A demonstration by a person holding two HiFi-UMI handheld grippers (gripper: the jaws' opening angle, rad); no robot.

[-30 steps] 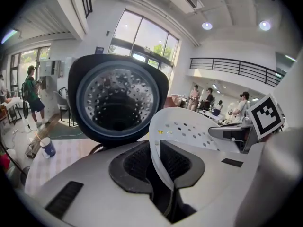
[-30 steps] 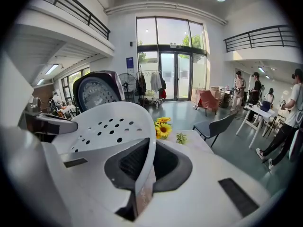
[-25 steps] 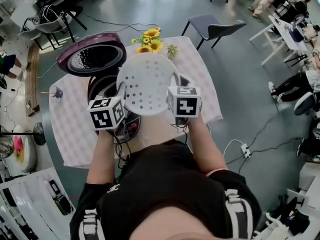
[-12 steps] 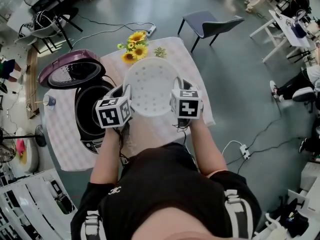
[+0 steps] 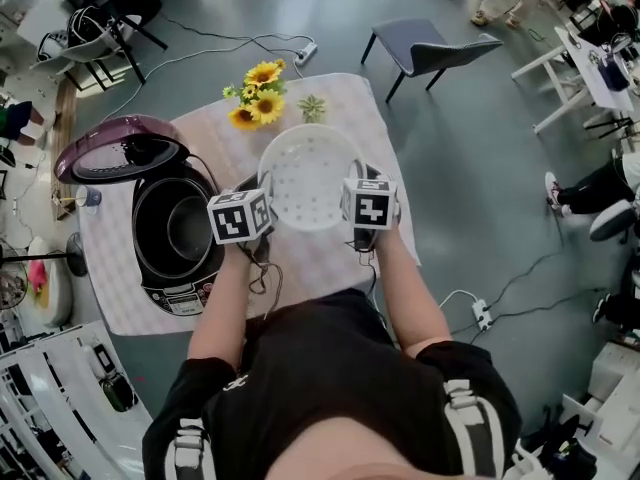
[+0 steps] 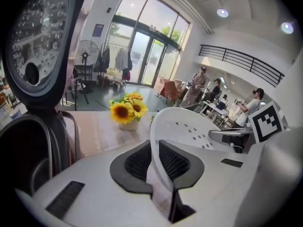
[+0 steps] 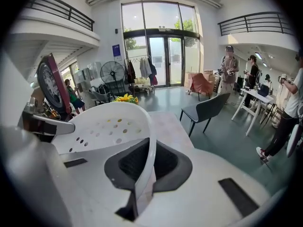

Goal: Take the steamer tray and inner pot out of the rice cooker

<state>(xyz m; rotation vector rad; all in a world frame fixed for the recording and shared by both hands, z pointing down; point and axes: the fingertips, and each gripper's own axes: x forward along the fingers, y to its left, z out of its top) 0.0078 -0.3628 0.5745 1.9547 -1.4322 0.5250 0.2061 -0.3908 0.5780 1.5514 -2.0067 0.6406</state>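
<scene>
You have the steamer tray [image 5: 310, 178] out of the rice cooker [image 5: 145, 258], to its right above the desk [image 5: 320, 258]. The left hand-held gripper [image 6: 155, 160] is closing its jaws on one side of the thin rim. The right hand-held gripper [image 7: 144, 167] is clamped on the other side. If you lower the two sides unevenly, the rim could twist free and the tray would drop. The inner pot [image 5: 190, 230] is still inside the rice cooker.

What stays out of our sight
In the head view, cubes [image 5: 240, 216] on the left gripper [image 6: 157, 160] and right gripper [image 7: 147, 160] hide their jaws from us, with the steamer tray [image 5: 303, 173] rim there; the left gripper view's edge cuts the rice cooker lid [image 6: 38, 37].
</scene>
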